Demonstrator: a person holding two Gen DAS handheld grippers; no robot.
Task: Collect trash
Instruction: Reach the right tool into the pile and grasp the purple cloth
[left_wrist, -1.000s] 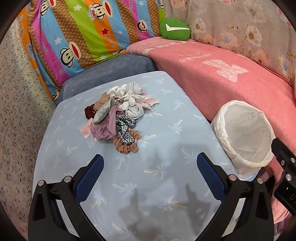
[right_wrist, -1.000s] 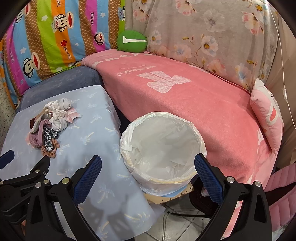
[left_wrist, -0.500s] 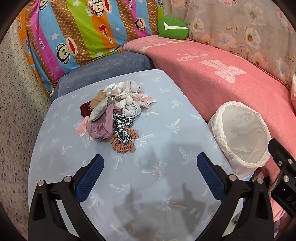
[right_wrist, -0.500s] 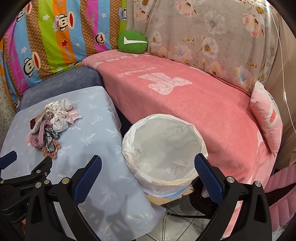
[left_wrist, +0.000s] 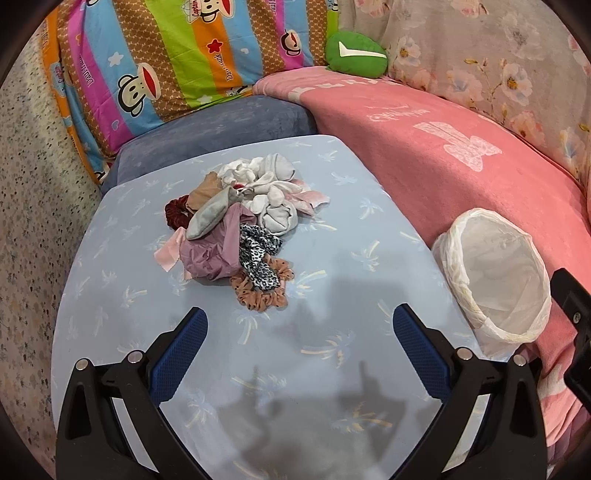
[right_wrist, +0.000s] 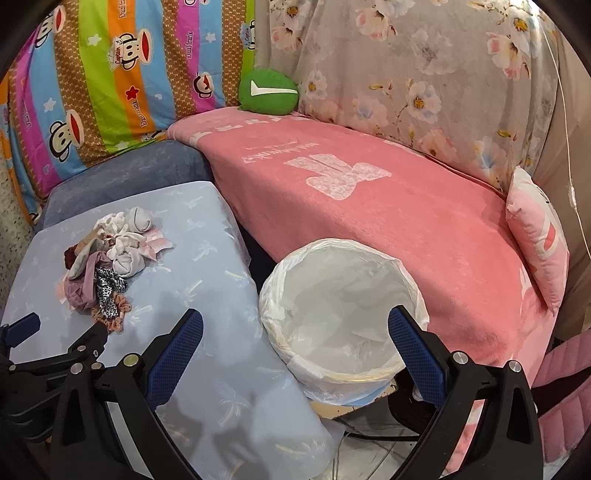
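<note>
A pile of trash (left_wrist: 240, 225), crumpled white and mauve pieces, scrunchies and a leopard-print piece, lies on the light blue table (left_wrist: 332, 350). It also shows in the right wrist view (right_wrist: 110, 262). A bin lined with a white bag (right_wrist: 343, 314) stands right of the table, against the pink couch; it shows in the left wrist view too (left_wrist: 495, 284). My left gripper (left_wrist: 299, 325) is open and empty, above the table, short of the pile. My right gripper (right_wrist: 295, 332) is open and empty, above the bin's near left rim.
A pink-covered couch (right_wrist: 369, 192) runs behind and right of the table. A green cushion (left_wrist: 354, 51) and a striped monkey-print cover (left_wrist: 166, 62) are at the back. A pink pillow (right_wrist: 535, 236) lies on the couch's right end. Tiled floor (right_wrist: 369, 458) lies under the bin.
Both grippers have drifted slightly; the pile and bin sit a little lower and further left in the views. Both stay open and empty.
</note>
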